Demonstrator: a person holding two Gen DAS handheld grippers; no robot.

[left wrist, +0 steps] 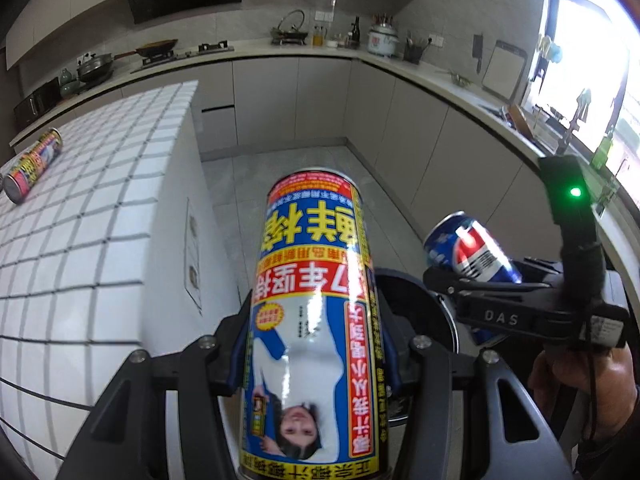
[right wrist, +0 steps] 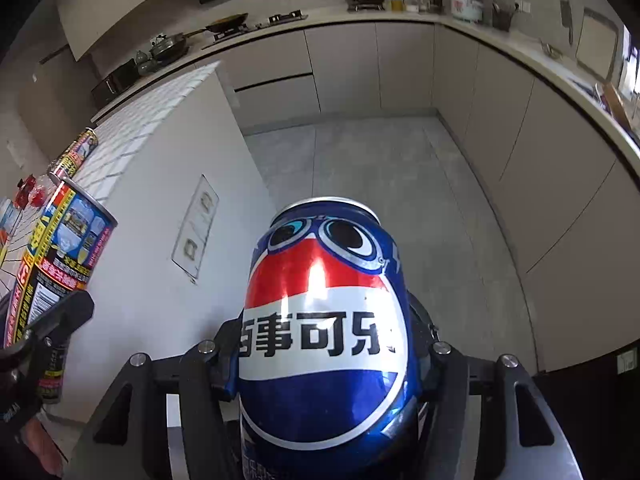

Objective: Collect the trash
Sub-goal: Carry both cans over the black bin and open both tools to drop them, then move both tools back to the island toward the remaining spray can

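My left gripper (left wrist: pixel 314 364) is shut on a tall yellow, red and blue drink can (left wrist: pixel 316 312), held out over the floor beside the tiled island. My right gripper (right wrist: pixel 326 364) is shut on a blue Pepsi can (right wrist: pixel 324 332). The right gripper with its Pepsi can (left wrist: pixel 476 252) shows at the right of the left wrist view. The left gripper's tall can (right wrist: pixel 56 272) shows at the left of the right wrist view. A round dark bin (left wrist: pixel 420 312) sits below, behind the tall can. A second tall can (left wrist: pixel 34 166) lies on its side on the island.
The white tiled island (left wrist: pixel 100 208) stands at left, with red-and-clear wrappers (right wrist: pixel 30 194) on it near the lying can (right wrist: pixel 74 154). A grey floor (right wrist: pixel 380 168) opens ahead, ringed by beige cabinets (right wrist: pixel 520 152) and a counter with pots and appliances.
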